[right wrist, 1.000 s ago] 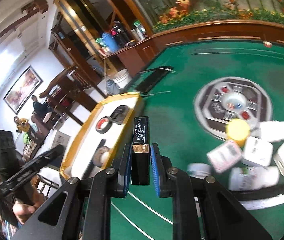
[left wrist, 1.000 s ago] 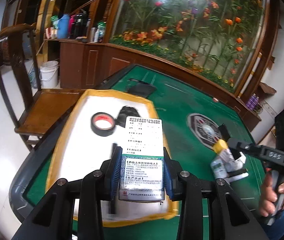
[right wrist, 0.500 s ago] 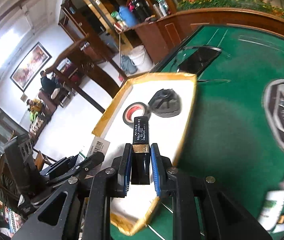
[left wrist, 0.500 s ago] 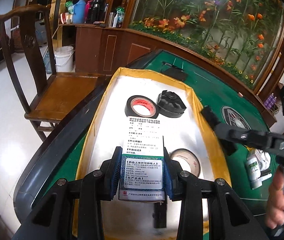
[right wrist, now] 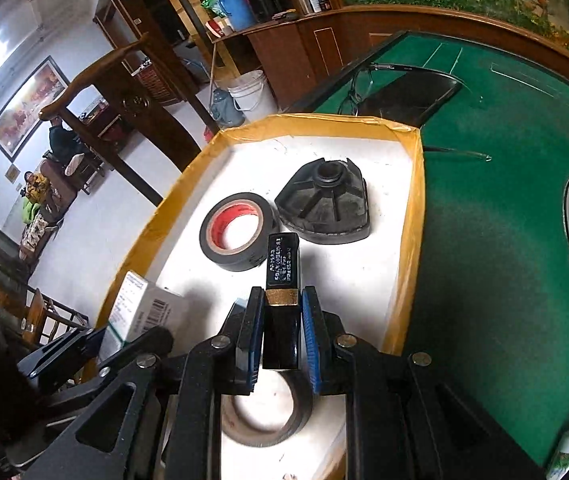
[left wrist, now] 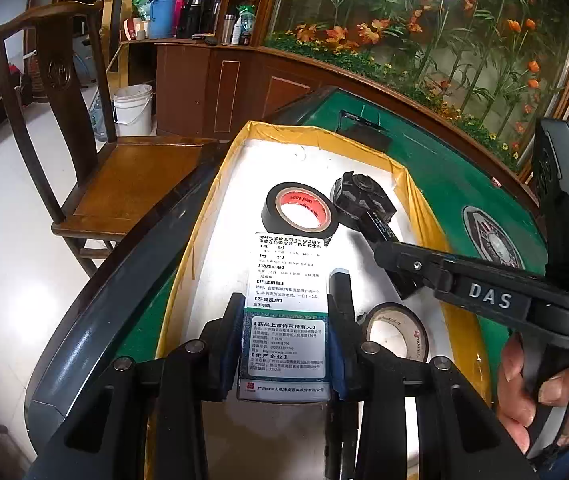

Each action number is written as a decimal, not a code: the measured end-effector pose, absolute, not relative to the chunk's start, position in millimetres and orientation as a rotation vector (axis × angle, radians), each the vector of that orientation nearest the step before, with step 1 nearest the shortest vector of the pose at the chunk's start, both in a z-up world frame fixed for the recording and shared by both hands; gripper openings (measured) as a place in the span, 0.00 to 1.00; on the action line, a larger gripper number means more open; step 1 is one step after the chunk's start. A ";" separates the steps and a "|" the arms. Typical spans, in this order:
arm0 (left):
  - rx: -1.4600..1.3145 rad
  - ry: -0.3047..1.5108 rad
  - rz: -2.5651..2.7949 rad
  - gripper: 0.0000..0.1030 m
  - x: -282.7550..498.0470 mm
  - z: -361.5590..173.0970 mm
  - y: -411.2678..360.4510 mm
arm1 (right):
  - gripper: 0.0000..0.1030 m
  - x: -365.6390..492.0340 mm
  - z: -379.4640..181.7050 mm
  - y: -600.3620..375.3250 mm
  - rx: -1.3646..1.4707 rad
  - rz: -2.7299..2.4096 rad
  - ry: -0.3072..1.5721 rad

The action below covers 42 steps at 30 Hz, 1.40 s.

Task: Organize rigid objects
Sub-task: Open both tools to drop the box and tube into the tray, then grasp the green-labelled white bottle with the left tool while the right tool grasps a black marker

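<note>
The left claw (left wrist: pixel 284 344) grips a medicine box (left wrist: pixel 286 308) above the tray (left wrist: pixel 220 184), which sits on the green counter (left wrist: pixel 452 176). The right claw (right wrist: pixel 282 332) clamps a slim black case (right wrist: pixel 282 280) over the same tray. On the white tray floor lie a black tape roll (right wrist: pixel 238 236), a black ribbed cap (right wrist: pixel 326 210) beside it, and a second tape roll (left wrist: pixel 396 330) nearer.

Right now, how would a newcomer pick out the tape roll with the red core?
On the green table sits a white tray with a yellow rim. Inside, beside a black ribbed cap, lies the black tape roll; only its core is red.
</note>
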<state>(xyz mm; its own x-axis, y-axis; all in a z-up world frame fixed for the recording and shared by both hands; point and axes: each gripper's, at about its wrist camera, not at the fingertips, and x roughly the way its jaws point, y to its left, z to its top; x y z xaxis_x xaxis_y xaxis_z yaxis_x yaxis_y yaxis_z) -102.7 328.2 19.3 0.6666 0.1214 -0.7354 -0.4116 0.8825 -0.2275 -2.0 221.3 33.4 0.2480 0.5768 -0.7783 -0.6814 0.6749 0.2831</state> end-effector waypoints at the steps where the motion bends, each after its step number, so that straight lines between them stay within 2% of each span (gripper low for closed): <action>1: -0.386 0.790 0.315 0.38 -101.9 19.3 327.3 | 0.17 -1.7 32.9 223.9 -0.131 0.855 0.999; 2: -0.377 0.793 0.319 0.39 -101.5 19.1 326.0 | 0.17 -2.3 32.8 224.6 -0.137 0.852 0.996; 5: -0.369 0.798 0.307 0.53 -99.5 18.7 322.8 | 0.17 -1.0 32.4 225.3 -0.139 0.843 0.992; 6: -0.362 0.798 0.305 0.65 -99.4 19.4 320.7 | 0.18 -1.0 32.3 225.4 -0.145 0.846 0.992; 7: -0.354 0.795 0.306 0.76 -98.9 20.7 317.9 | 0.23 -0.2 32.7 225.9 -0.153 0.853 0.992; 8: -0.350 0.793 0.309 0.79 -99.0 21.5 316.9 | 0.28 -1.1 33.5 225.7 -0.155 0.865 0.989; 9: -0.349 0.789 0.311 0.80 -99.8 22.5 316.1 | 0.40 -2.7 35.6 224.5 -0.155 0.872 0.982; 11: -0.360 0.784 0.309 0.80 -101.8 24.4 315.4 | 0.50 -6.5 41.2 221.7 -0.146 0.887 0.950; 20: -0.359 0.746 0.279 0.80 -111.2 43.9 293.0 | 0.50 -20.2 70.2 180.0 -0.073 0.918 0.867; 30: -0.280 0.745 0.180 0.80 -101.6 64.8 225.1 | 0.50 -18.9 85.3 94.8 0.035 0.906 0.834; 42: -0.286 0.839 -0.063 0.80 -57.6 60.5 130.5 | 0.50 21.5 64.3 -103.2 0.159 0.650 0.835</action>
<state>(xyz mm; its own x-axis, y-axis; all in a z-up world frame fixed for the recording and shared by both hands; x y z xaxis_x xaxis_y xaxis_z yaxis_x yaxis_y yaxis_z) -57.6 130.5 60.5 0.6685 -0.1677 -0.7246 -0.0569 0.9599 -0.2747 21.5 -103.2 64.3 0.4913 0.5932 -0.6378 -0.4722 0.7967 0.3772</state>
